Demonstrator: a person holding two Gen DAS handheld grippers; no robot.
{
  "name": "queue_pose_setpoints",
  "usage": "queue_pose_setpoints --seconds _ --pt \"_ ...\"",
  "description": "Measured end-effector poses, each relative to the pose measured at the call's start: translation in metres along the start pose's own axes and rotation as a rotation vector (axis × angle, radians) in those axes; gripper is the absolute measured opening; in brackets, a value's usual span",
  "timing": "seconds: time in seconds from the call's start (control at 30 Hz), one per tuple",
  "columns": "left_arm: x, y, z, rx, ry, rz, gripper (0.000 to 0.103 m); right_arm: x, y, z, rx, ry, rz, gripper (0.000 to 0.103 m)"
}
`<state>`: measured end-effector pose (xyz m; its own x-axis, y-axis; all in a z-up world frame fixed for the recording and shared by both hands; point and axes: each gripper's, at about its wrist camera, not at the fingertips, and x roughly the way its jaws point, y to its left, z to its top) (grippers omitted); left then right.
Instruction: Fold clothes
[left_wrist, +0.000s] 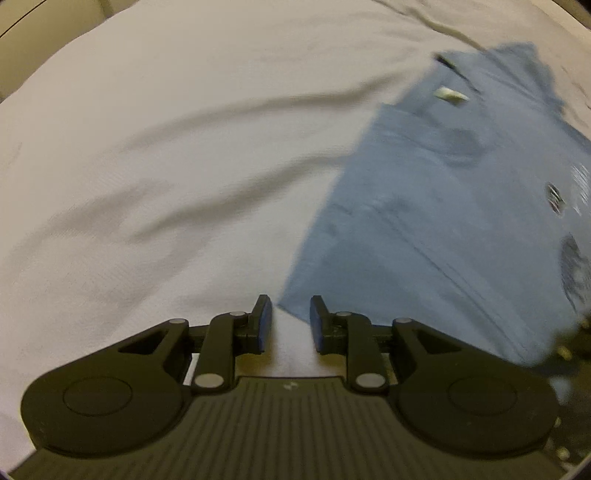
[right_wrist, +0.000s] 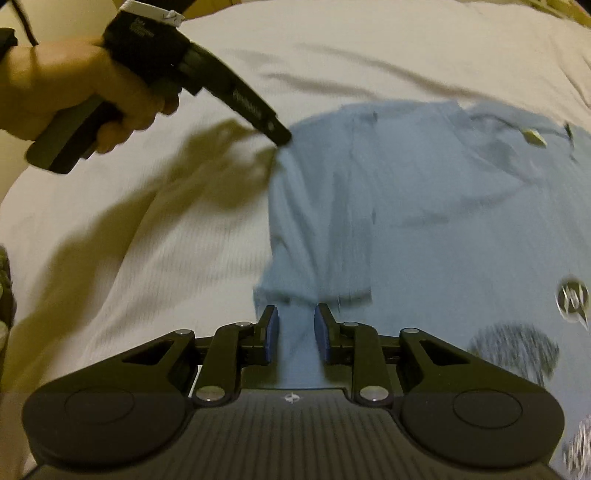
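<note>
A light blue T-shirt (left_wrist: 443, 206) lies flat on a white sheet (left_wrist: 166, 147), collar and white neck label (left_wrist: 450, 94) at the far end. My left gripper (left_wrist: 291, 317) is open, just off the shirt's near left corner, with only sheet between its fingers. In the right wrist view the shirt (right_wrist: 443, 221) fills the right half, with a sleeve (right_wrist: 325, 221) lying folded inward. My right gripper (right_wrist: 296, 326) is open over the sleeve's hem, blue fabric showing in the gap. The left gripper (right_wrist: 282, 138), held by a hand (right_wrist: 74, 92), has its tip at the shirt's far left edge.
The wrinkled sheet (right_wrist: 166, 258) spreads wide to the left of the shirt. Printed graphics (right_wrist: 572, 299) mark the shirt's right side. A darker edge (left_wrist: 22, 37) shows past the sheet at the far left. Both views are motion-blurred.
</note>
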<state>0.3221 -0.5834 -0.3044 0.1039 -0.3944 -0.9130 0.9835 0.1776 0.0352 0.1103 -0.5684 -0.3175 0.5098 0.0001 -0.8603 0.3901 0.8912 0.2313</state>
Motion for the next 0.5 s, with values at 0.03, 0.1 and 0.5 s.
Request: queue_pose_setpoints --seconds 0.03,0.1,0.5 --pt "0.000 0.003 -0.001 -0.026 -0.006 0.010 0.020 -0.004 -0.001 -0.004 0.008 0.005 -0.002 0.027" --pt "-0.013 0.000 -0.005 -0.037 -0.027 0.021 0.019 -0.020 0.001 -0.014 0.024 0.012 -0.008 0.028" --pt "-0.095 -0.116 -0.071 -0.032 -0.091 -0.036 0.020 -0.131 -0.012 -0.074 0.058 0.033 -0.144 0.034"
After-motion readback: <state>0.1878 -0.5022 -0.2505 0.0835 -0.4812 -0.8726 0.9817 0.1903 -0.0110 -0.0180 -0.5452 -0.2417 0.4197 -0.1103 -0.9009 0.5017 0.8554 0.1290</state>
